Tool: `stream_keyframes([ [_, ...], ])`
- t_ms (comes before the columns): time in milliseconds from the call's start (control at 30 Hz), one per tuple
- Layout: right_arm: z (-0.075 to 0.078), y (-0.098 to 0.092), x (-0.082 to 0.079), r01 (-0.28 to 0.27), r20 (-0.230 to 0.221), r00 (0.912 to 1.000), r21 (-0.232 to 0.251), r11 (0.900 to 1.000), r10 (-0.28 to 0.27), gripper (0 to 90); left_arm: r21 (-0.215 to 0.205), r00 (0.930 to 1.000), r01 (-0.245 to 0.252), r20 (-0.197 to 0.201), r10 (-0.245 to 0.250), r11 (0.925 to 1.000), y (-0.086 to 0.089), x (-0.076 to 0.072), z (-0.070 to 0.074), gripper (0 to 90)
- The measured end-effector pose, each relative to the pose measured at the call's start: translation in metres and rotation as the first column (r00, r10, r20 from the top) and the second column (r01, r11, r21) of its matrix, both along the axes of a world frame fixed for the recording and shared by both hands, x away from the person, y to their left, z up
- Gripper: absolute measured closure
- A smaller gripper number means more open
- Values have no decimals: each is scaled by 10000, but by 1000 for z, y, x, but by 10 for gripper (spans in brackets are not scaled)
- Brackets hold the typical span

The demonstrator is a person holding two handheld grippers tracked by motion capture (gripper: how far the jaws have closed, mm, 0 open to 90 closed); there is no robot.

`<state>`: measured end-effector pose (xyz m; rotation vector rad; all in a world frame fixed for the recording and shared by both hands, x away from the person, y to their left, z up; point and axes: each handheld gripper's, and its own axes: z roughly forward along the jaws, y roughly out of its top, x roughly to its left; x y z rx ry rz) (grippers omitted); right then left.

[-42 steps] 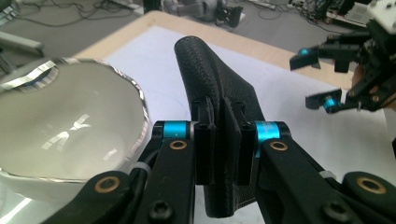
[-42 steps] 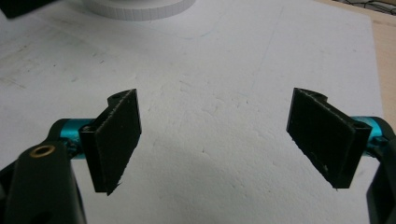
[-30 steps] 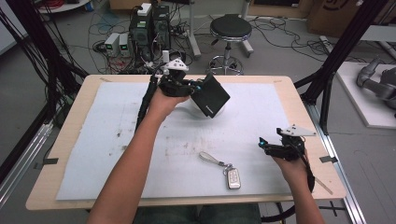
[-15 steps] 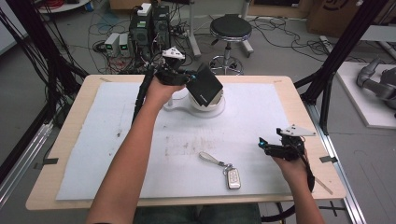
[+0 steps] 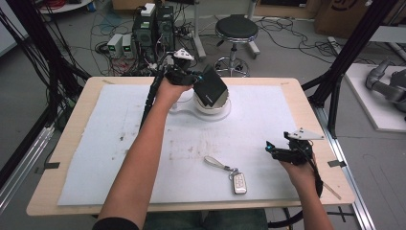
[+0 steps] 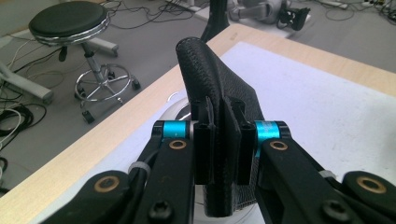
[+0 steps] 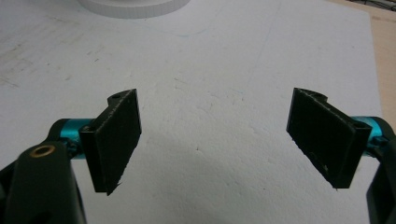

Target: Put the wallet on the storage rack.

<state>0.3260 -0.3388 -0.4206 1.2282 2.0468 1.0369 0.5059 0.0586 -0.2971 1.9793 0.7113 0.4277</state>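
Item: black wallet [image 5: 209, 86] | Location: far centre, held tilted over white round dish [image 5: 211, 108], not yet set down | Left gripper [image 6: 223, 140]: clamped on wallet edge | Right gripper [image 7: 229, 140]: jaws wide, empty, near right | Pending: car key [image 5: 238, 182] on mat [image 5: 95, 143], near centre.

White bowl [image 5: 211, 106] — half behind wallet [image 5: 209, 86]

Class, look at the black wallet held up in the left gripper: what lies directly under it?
A round white dish on the white mat sits below the black wallet. The wallet hides the dish's inside.
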Motion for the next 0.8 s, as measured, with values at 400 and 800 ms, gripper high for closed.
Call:
stream_keyframes([
  [400, 1, -1, -2, -24, 9, 10000, 87, 10000, 24, 179, 572, 9990, -393, 250, 379, 9976, -7, 6, -12, 823],
  [800, 0, 0, -1, -63, -8, 10000, 60, 10000, 63, 179, 983, 9977, -514, 479, 469, 9938, -13, 6, -22, 822],
])
